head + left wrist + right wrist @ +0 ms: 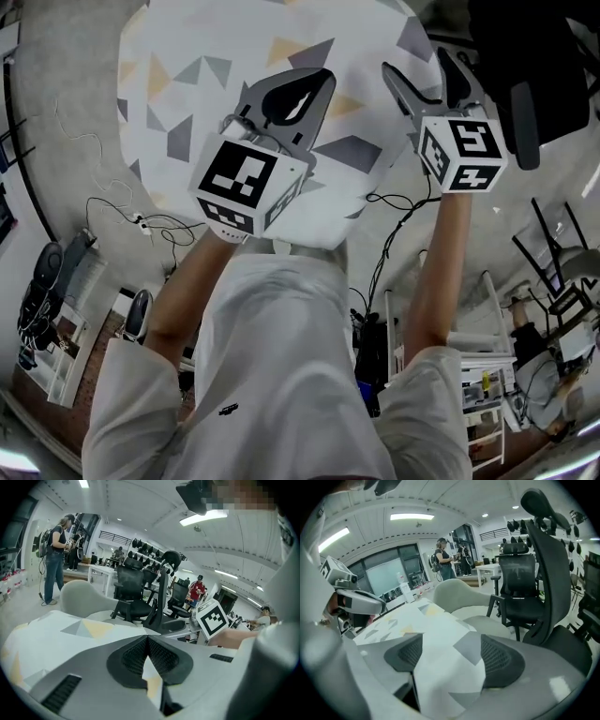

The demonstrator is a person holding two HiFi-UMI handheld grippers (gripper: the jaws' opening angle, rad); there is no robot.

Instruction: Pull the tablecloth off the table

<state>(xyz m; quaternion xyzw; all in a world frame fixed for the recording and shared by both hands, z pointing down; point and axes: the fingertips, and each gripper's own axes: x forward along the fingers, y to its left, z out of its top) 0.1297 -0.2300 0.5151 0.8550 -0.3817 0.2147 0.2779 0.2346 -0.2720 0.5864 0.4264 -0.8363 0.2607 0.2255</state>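
The tablecloth (234,56), white with grey and yellow triangles, is spread over a round surface that is fully hidden under it, and its near edge is hung down toward the person. Both tools are held above this near part of the cloth. The left gripper (292,89) is seen with its fingers (129,656) pressed together at the tips, and a narrow strip of the tablecloth is pinched between the dark pads. The right gripper (427,75) is held just beside it, to the right. Its fingers (499,660) are spread wide, and a raised fold of the tablecloth (445,667) is stood between them, not squeezed. A black office chair (534,588) is seen behind the surface.
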